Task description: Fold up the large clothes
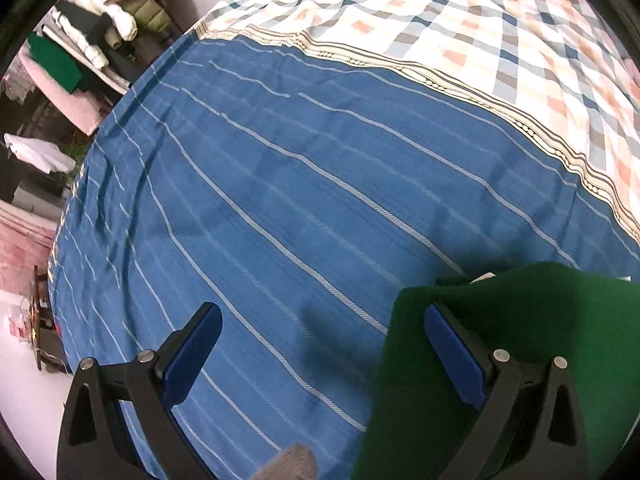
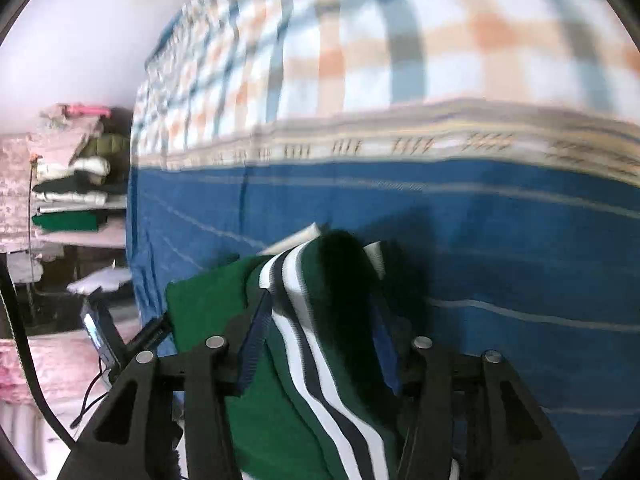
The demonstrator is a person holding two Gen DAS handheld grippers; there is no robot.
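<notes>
A dark green garment hangs at the lower right of the left wrist view, over the blue striped bed sheet. My left gripper is open, its blue pads wide apart. The cloth's edge passes behind the right finger and nothing is pinched. In the right wrist view my right gripper is shut on a bunched fold of the same green garment. The garment's white and navy striped band runs up between the fingers. The fold hides the pads' inner faces.
A plaid quilt covers the far half of the bed, past a patterned border. Stacks of folded clothes fill shelves beyond the bed's left edge. A white cloth lies lower on that side.
</notes>
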